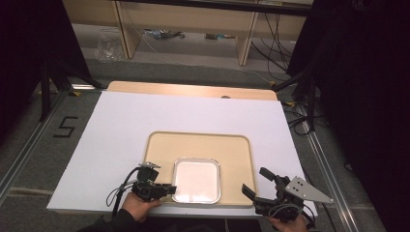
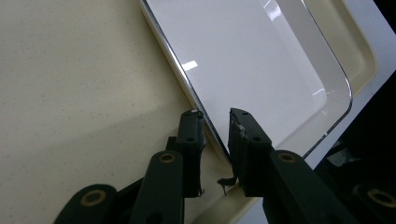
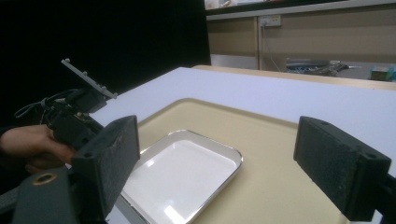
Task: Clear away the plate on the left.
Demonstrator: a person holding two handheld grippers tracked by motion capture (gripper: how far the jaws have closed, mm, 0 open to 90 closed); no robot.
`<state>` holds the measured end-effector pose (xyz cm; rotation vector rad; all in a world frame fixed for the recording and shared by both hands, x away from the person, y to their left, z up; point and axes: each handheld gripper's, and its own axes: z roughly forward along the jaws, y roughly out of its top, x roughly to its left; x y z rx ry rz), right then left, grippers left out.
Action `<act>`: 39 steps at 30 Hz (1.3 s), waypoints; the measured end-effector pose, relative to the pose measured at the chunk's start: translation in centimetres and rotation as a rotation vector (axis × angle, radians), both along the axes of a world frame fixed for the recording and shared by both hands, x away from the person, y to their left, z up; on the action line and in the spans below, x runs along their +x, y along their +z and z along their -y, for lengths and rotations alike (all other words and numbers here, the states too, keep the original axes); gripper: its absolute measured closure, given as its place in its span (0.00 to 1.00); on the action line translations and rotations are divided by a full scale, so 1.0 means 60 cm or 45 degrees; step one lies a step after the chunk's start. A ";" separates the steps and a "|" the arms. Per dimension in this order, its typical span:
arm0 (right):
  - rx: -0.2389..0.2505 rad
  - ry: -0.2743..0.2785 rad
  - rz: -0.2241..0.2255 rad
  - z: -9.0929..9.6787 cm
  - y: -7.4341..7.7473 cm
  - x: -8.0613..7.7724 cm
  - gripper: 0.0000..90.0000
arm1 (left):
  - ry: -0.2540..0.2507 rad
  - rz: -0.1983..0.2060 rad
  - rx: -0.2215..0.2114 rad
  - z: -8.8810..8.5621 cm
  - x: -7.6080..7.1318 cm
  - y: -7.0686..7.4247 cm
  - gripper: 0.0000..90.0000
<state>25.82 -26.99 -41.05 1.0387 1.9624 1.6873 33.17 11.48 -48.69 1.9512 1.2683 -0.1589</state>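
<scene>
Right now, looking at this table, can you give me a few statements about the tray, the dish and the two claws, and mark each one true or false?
1. The white dish sits on the beige tray. True.
2. The dish holds food. False: it is empty.
3. The left claw has its jaws either side of the dish's rim. True.
4. The right claw grips the tray. False: its jaws stand wide apart with nothing between them.
5. The tray lies on a white board. True.

High view: overhead from the near side, facing 12 o'clock. Left gripper view: close on the white dish (image 2: 252,60) rim. Right gripper view: low, farther back. All three share the dish and beige tray (image 1: 203,140).
</scene>
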 end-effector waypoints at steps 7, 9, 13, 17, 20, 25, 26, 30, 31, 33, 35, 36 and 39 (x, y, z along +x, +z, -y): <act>0.017 -0.009 0.005 0.000 0.000 0.000 0.17 | -0.002 0.023 -0.021 -0.007 0.003 0.010 0.73; 0.010 -0.009 -0.011 -0.001 0.000 0.000 0.17 | -0.007 0.034 -0.024 -0.009 0.005 0.016 0.65; 0.005 0.009 0.036 0.000 0.000 0.003 0.17 | -0.013 0.086 0.039 -0.005 0.003 0.025 0.48; 0.000 -0.003 0.038 -0.001 -0.001 0.003 0.17 | -0.027 0.134 0.102 -0.006 0.002 0.032 0.42; -0.011 0.002 0.028 0.000 0.000 0.003 0.17 | 0.022 0.159 0.104 -0.009 0.003 0.036 0.36; -0.005 0.000 0.017 0.000 0.000 0.002 0.17 | 0.046 0.184 0.056 -0.018 0.006 0.043 0.28; -0.018 -0.017 0.011 0.000 0.000 0.001 0.17 | 0.030 0.197 0.066 -0.021 0.006 0.045 0.26; -0.013 0.011 0.034 0.000 0.000 0.003 0.17 | 0.043 0.228 0.056 -0.024 0.006 0.050 0.18; -0.016 -0.001 0.029 -0.001 0.000 0.003 0.17 | 0.051 0.240 0.045 -0.024 0.006 0.051 0.18; 0.001 0.004 0.039 -0.001 -0.001 0.003 0.17 | 0.034 0.258 0.051 -0.027 0.005 0.054 0.17; -0.013 0.008 0.036 0.000 0.000 0.003 0.17 | 0.062 0.272 0.029 -0.027 0.005 0.056 0.17; -0.013 -0.014 -0.002 -0.001 0.000 0.000 0.17 | 0.073 0.281 -0.001 -0.027 0.004 0.058 0.17; 0.000 0.006 0.037 0.000 -0.001 0.002 0.17 | 0.065 0.322 -0.013 -0.031 0.003 0.061 0.17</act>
